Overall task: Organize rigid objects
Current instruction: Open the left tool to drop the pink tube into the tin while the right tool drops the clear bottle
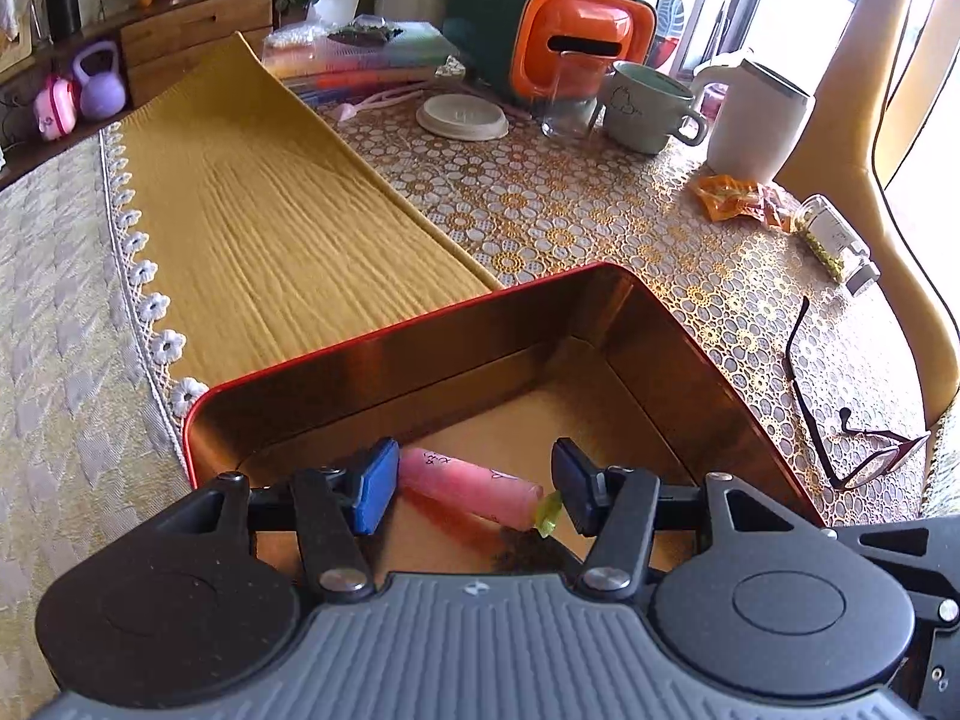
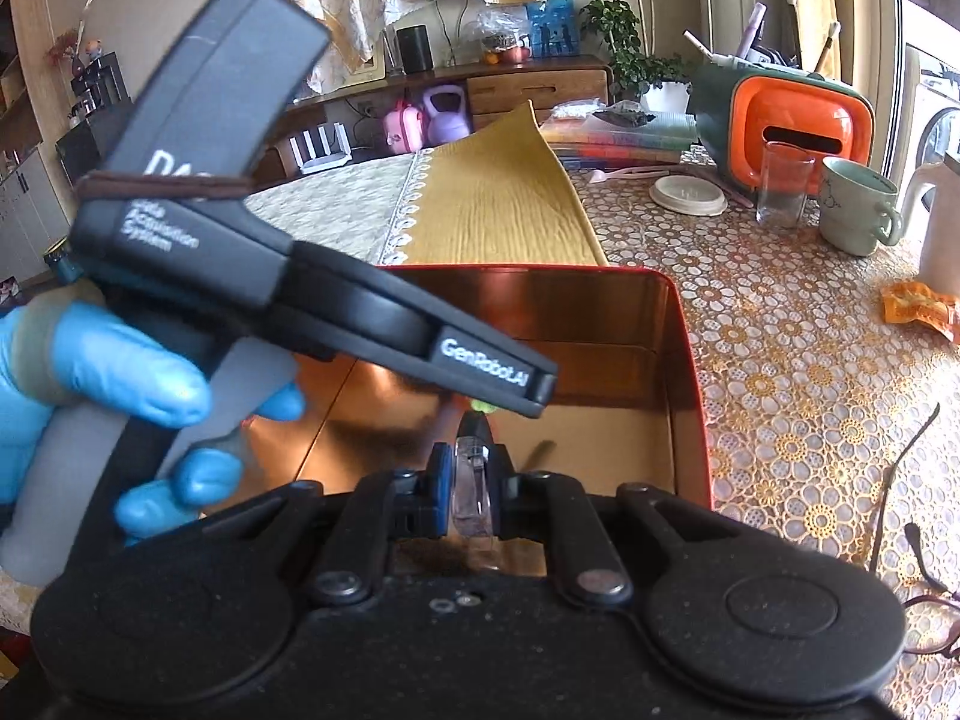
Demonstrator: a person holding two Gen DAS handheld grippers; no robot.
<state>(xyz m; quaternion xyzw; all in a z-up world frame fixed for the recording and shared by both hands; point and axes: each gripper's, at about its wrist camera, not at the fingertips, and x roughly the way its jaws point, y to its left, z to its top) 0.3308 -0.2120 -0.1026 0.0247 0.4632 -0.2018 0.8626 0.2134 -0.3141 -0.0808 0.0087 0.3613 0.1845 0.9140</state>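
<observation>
We are looking at a pink tube (image 1: 465, 483) with a yellow-green tip lying inside an open red tin (image 1: 414, 324), between the fingers of the left gripper (image 1: 474, 489). Its jaws are standing apart around the tube, and we cannot tell whether the pads are touching it. The right gripper (image 2: 471, 480) is clamping a small clear plastic piece (image 2: 474, 495) tightly between its jaws, just over the near edge of the same tin. In the right wrist view a hand in a blue glove (image 2: 120, 384) is gripping the handle of the left gripper, which is reaching down into the tin from the left. The tin is sitting on a table with a flower-patterned cloth (image 1: 570, 210), its far corner beside a yellow cloth (image 1: 252, 228). A pair of glasses (image 1: 864, 450) is lying to the right of the tin. Far across the table are standing a drinking glass (image 1: 567, 105), a green mug (image 1: 651, 108), a white jug (image 1: 759, 120) and an orange and green box (image 1: 564, 42).
</observation>
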